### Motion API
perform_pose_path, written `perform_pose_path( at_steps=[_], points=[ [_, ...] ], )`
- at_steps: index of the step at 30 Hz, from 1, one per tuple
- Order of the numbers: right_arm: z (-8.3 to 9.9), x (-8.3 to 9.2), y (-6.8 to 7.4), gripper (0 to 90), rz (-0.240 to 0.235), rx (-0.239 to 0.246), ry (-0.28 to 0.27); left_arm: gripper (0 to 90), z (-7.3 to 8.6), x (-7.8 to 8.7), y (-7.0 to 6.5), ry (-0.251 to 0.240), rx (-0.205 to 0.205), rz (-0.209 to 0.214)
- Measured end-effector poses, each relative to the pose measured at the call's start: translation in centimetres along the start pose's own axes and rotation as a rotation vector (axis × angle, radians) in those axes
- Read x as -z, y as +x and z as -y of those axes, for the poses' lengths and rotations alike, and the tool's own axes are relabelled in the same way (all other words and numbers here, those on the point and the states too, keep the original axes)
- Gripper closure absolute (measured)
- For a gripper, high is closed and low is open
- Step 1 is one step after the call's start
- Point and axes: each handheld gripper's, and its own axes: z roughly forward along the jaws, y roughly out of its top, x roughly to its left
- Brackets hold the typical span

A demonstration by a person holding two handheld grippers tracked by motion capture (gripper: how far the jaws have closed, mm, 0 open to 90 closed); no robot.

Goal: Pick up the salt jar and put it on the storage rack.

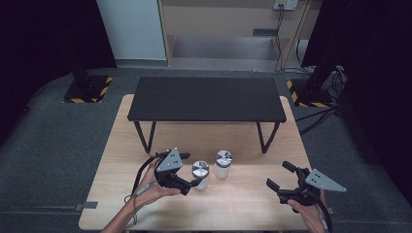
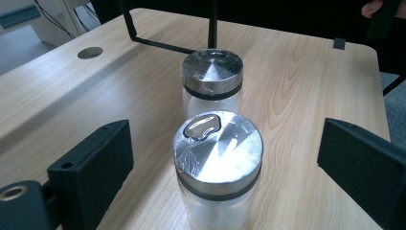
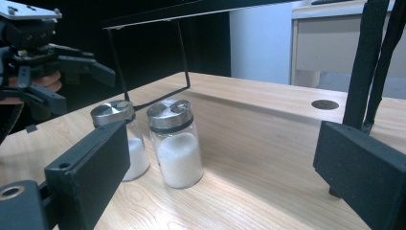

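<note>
Nearest to me: my left hand and right hand enter at the bottom of the high view, each holding a black two-jaw gripper with a grey three-cornered plate.
Left gripper: I see its jaws standing wide, one on each side of the near jar, touching nothing.
Near jar: a clear glass jar with a brushed metal lid and white powder inside, upright on the light wooden table. In the left gripper view it sits between my jaws, a little nearer the left one, with open wood on both sides.
Far jar: a second clear glass jar of the same kind, upright just beyond the first, close to it; I cannot tell whether they touch.
Right gripper: jaws wide and empty, well apart from both jars, near the table's right edge. In the right gripper view the jars stand left of centre, ahead of the left jaw.
Open room: bare wood lies between the jars and my right gripper, and along the near edge.
Edges: a low black metal shelf on thin legs spans the table's far half; its legs stand just behind the jars.
Floor: grey carpet surrounds the table.
</note>
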Motion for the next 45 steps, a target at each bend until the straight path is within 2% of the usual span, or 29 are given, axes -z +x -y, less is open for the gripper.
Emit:
perform_pose_path(
  at_steps=[2,7,15,20,22,24,25,34,39,45],
  points=[
    [0.0,0.0,0.0,5.5,-0.001,0.001,0.001,5.2,0.0,-0.4,0.1,0.013,-0.005,0.001],
    [0.0,-0.1,0.0,5.5,-0.006,0.001,0.003,6.6,0.2,-1.5,0.2,0.028,0.01,0.003],
    [0.0,-0.1,0.0,5.5,-0.006,0.004,0.003,9.7,0.5,-3.0,0.1,0.039,0.018,0.001],
    [0.0,-0.1,0.0,5.5,-0.007,0.004,0.003,19.0,1.0,-3.6,0.0,0.035,0.012,-0.014],
    [0.0,-0.1,0.0,5.6,-0.007,0.005,0.003,21.1,1.3,-3.6,0.1,0.027,0.026,-0.014],
    [0.0,-0.1,0.0,5.6,-0.008,0.006,0.004,32.6,1.7,-3.6,0.5,0.008,0.036,0.007],
    [0.0,-0.1,0.0,5.6,-0.008,0.007,0.005,33.2,1.7,-3.6,0.4,0.005,0.036,0.007],
    [0.0,-0.1,-0.1,5.7,-0.008,0.005,0.005,33.8,1.6,-3.5,0.2,0.009,0.05,-0.002],
    [0.0,-0.1,-0.1,5.7,-0.009,0.004,0.004,33.9,1.3,-3.3,-0.1,0.021,0.041,0.009],
    [0.0,-0.1,-0.1,5.7,-0.008,0.006,0.004,33.9,0.7,-2.5,-0.3,0.007,0.033,0.027]
  ],
)
